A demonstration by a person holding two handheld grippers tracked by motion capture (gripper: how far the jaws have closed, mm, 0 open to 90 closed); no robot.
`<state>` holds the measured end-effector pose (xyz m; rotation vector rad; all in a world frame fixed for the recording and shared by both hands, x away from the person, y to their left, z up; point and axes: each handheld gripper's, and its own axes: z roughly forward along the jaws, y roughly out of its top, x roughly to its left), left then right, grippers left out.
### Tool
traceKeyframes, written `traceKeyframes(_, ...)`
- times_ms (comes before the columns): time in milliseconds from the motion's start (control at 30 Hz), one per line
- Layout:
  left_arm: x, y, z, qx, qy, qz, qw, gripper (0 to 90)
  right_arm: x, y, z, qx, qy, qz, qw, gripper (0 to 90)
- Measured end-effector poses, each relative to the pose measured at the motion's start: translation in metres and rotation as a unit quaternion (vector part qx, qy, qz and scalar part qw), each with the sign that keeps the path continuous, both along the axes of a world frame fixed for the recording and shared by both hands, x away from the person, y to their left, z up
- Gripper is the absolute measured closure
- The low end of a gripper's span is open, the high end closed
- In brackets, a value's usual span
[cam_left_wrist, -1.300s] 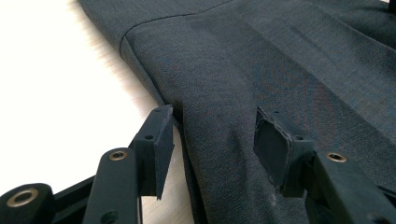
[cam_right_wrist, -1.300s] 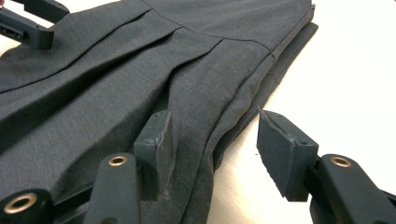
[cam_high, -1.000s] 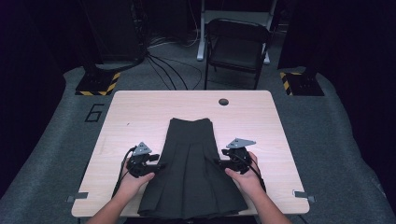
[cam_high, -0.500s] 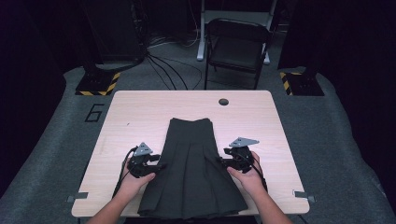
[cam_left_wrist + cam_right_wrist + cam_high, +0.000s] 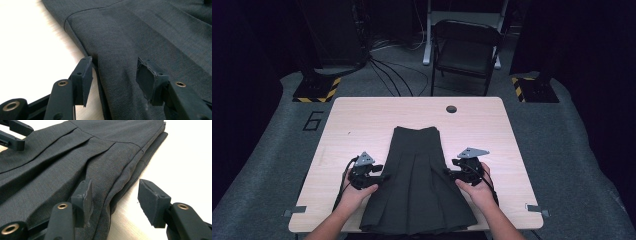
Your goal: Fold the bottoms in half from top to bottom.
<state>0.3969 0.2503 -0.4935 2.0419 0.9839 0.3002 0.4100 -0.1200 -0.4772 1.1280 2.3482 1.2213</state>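
**Both claws poised at the skirt's edges, nothing gripped yet**

Against the earlier frames, nothing has shifted: the dark pleated skirt [image 5: 417,185] lies flat on the desk [image 5: 362,120], hem toward the person. The left claw [image 5: 113,75] straddles the skirt's left edge, released. The right claw [image 5: 113,197] straddles its right edge, likewise released. The pause suggests both are aligned for a pinch, probably to fold or lift.

Light: overhead, bright on the pale wooden counter [image 5: 362,125], surrounding room dim to black | Glare: counter bleaches near-white in both gripper views | Focus: dark grey pleated fabric garment [image 5: 140,32] sharp close, softer farther off | Shadows: faint, short
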Motion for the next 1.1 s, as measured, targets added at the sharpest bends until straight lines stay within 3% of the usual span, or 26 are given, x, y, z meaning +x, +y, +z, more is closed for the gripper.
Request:
traceKeyframes(167,0.001,0.001,0.001,-0.005,0.001,0.000,1.0000,46.3,0.000,0.000,0.000,0.002,0.002,-0.001,1.0000,44.7)
traceKeyframes(433,0.015,0.002,0.013,-0.006,-0.017,0.006,0.9998,44.7,0.006,0.011,0.008,0.006,-0.003,0.011,0.9999,43.3)
traceKeyframes(567,0.025,0.006,0.017,-0.019,-0.010,0.020,0.9996,44.3,0.012,0.014,0.014,0.009,-0.001,0.015,0.9998,43.3)
traceKeyframes(667,0.032,0.009,0.017,-0.033,-0.007,0.038,0.9987,44.0,0.018,0.014,0.016,-0.005,-0.007,0.019,0.9998,43.3)
traceKeyframes(800,0.040,0.010,0.017,-0.027,0.001,0.046,0.9986,43.8,0.028,0.013,0.018,-0.004,-0.004,0.014,0.9999,43.4)
traceKeyframes(1100,0.051,0.007,0.020,-0.023,-0.002,0.050,0.9985,43.8,0.051,0.016,0.025,-0.006,-0.007,0.011,0.9999,43.5)
